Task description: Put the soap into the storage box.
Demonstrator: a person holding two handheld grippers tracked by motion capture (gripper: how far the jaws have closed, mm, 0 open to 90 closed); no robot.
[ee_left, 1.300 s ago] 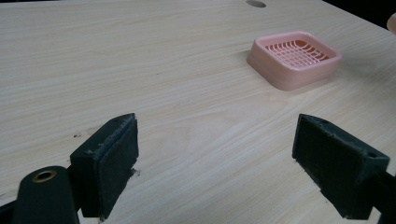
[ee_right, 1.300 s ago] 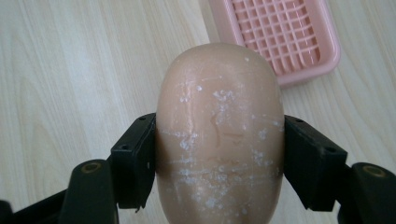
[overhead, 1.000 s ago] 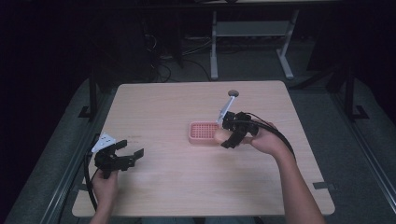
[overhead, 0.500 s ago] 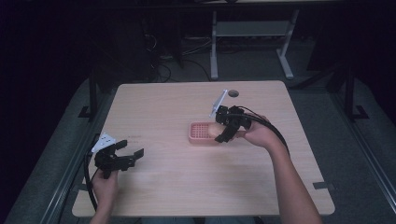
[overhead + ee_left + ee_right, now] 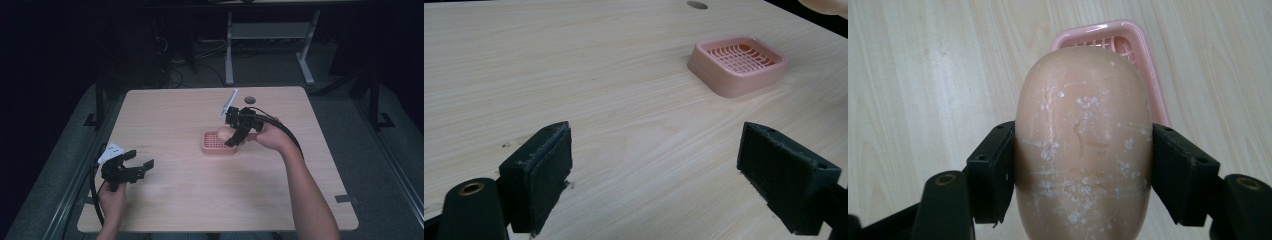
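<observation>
Jaws of the right gripper point(image 5: 1083, 165) clench a tan oval soap bar point(image 5: 1083, 150), its scuffed, white-flecked face plain in the right gripper view; beyond it peeks the pink dish point(image 5: 1143, 55). From above, that soap has swung over the dish since a second ago. Left gripper point(image 5: 654, 175) rests spread wide, the dish ahead and right of it.

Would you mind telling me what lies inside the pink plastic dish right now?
The pink slotted soap dish looks empty in the left gripper view, its grid bare. From the right gripper, the beige oval soap bar it holds covers most of the dish.
</observation>
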